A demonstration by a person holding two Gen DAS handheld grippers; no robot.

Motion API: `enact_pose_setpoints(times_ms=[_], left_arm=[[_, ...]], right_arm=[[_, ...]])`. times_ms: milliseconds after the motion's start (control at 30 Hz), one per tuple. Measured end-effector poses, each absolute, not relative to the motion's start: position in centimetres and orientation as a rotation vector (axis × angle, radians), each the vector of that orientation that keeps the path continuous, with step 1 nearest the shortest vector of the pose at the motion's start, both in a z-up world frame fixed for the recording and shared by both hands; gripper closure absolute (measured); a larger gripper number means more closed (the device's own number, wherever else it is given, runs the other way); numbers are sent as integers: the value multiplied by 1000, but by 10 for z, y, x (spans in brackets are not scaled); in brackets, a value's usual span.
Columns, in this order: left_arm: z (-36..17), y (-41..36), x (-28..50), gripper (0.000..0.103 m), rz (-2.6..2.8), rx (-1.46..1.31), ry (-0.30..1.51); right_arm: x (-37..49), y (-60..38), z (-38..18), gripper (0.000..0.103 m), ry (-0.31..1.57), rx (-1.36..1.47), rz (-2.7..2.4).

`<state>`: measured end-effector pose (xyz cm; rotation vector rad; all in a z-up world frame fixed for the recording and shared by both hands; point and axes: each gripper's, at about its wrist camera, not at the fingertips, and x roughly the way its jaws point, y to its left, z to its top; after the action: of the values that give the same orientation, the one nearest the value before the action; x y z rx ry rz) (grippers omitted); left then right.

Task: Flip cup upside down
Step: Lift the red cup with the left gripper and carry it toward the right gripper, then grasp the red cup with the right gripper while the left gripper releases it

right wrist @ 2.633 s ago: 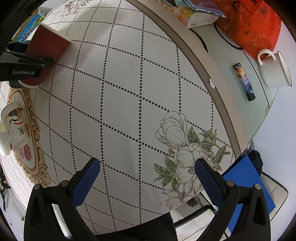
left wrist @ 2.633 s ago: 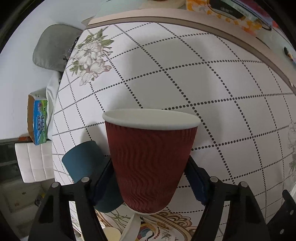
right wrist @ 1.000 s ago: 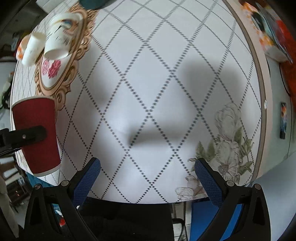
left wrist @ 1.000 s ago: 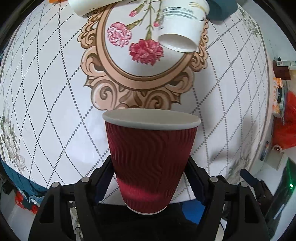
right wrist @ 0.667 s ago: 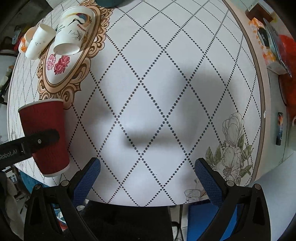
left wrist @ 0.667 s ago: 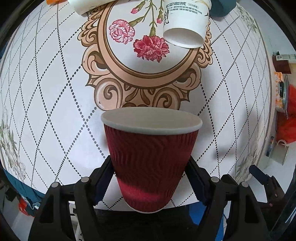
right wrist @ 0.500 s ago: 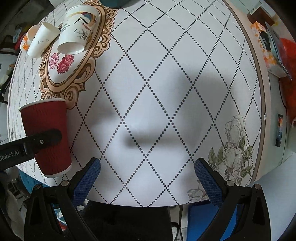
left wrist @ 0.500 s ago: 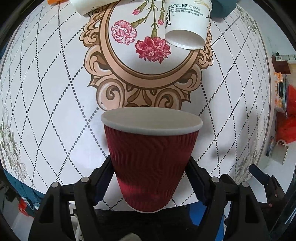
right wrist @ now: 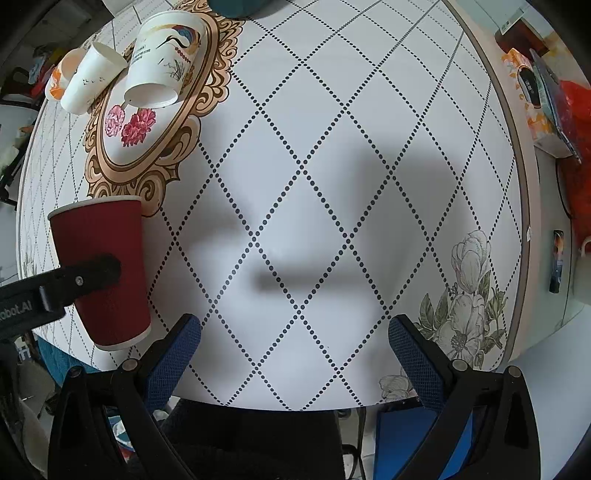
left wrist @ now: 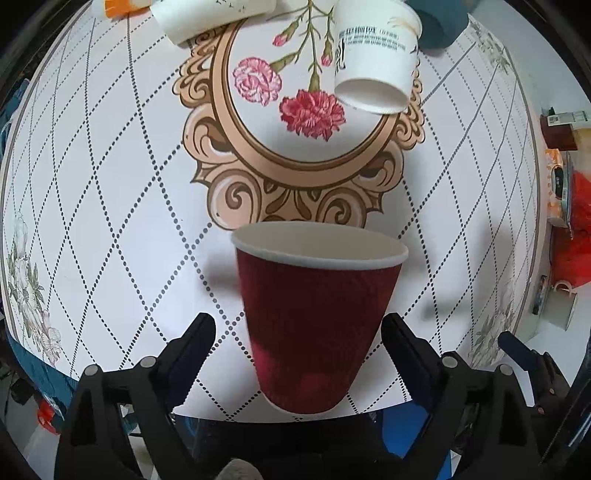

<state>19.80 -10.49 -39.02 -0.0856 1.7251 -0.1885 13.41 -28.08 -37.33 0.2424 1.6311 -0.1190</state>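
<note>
A dark red ribbed paper cup [left wrist: 317, 317] with a white rim stands upside down on the patterned tablecloth, rim against the cloth near the table's near edge. My left gripper [left wrist: 299, 347] is open, its pads apart from the cup on both sides. The cup also shows in the right wrist view [right wrist: 99, 273] at the left, with the left gripper's black finger across it. My right gripper [right wrist: 295, 350] is open and empty above the middle of the table.
A white printed cup [left wrist: 373, 66] and a plain white cup [left wrist: 210, 14] stand upside down on the floral medallion, beside a teal cup [left wrist: 439, 26]. A tissue box [right wrist: 532, 107], an orange bag and a white mug [left wrist: 561, 306] lie beyond the cloth's right edge.
The left gripper's jaws have opened and let go of the red cup, which now stands rim-down on the cloth. The right gripper has stayed open and nearly still.
</note>
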Motion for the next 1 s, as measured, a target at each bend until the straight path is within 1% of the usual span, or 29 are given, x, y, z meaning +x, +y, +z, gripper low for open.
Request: enact_pose_setpoints(times_ms=[167, 333, 467, 600, 700, 900, 1000], left_arm=[[-373, -90, 202, 10, -170, -85, 1683], [-343, -70, 203, 9, -153, -91, 1610], [-315, -44, 198, 9, -110, -98, 1543], [-303, -18, 184, 9, -42, -96, 1503], [-306, -2, 172, 9, 10, -95, 1494], [-327, 33, 151, 9, 78, -144, 1532], [-336, 42, 144, 9, 96, -162, 1543]], right_arm=[[134, -284, -366, 0, 1619, 251, -119], [133, -285, -358, 0, 1605, 264, -107], [133, -282, -352, 0, 1589, 289, -78], [134, -264, -339, 0, 1576, 311, -27], [137, -244, -335, 0, 1576, 302, 11], [145, -207, -338, 0, 1580, 258, 56], [148, -197, -339, 2, 1582, 223, 58]])
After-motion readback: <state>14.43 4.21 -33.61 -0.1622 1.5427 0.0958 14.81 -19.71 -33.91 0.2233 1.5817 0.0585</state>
